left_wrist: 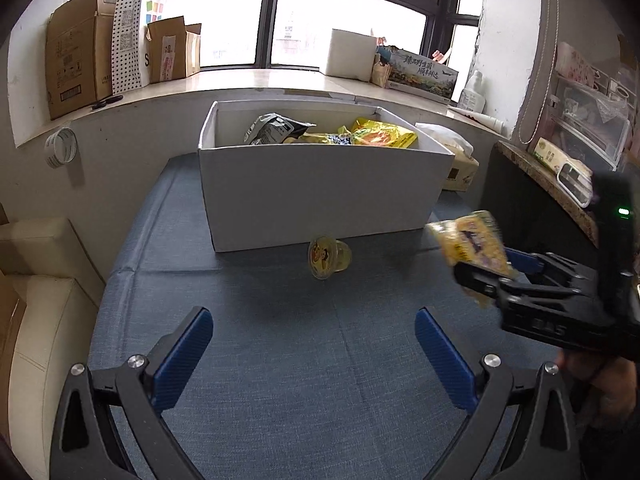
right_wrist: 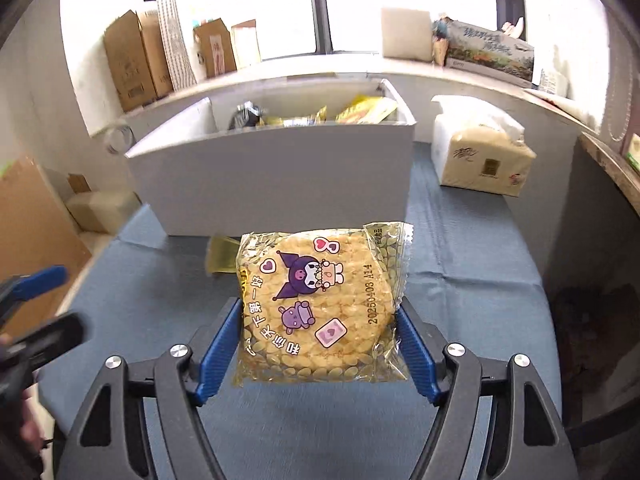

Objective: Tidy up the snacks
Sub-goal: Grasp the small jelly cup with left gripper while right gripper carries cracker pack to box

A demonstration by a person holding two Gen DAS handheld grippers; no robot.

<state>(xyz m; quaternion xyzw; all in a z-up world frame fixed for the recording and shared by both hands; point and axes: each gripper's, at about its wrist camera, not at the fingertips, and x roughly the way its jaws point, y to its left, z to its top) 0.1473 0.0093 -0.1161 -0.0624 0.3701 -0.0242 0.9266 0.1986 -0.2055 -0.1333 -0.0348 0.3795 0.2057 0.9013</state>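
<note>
**A:** What's around you?

**B:** Blue cloth-covered table. White box at the far end, open top, already holding a grey-black bag and yellow packets. Tissue pack just right of the box. Behind it, a window ledge with cardboard cartons on the left and a printed box on the right. Roll of tape hangs on the wall to the left.

**A:** Anything between you and the box?

**B:** A small jelly cup, on its side on the cloth, just in front of the box's near wall, lid turned left. Box wall itself stands between my hands and the snacks inside.

**A:** Right hand?

**B:** My right gripper is closed on the rice cracker packet, one blue pad on each side edge, near the packet's lower half. Packet is off the cloth, short of the box.

**A:** How does it sit?

**B:** Flat printed face up toward the camera. Long axis runs away from me, toward the box, tilted a little right. Print reads sideways, so the cartoon heads lean right. From the left camera the packet looks blurred.

**A:** Left hand?

**B:** My left gripper is spread wide, nothing between the pads, low over bare cloth, pointing at the cup and box.
</note>
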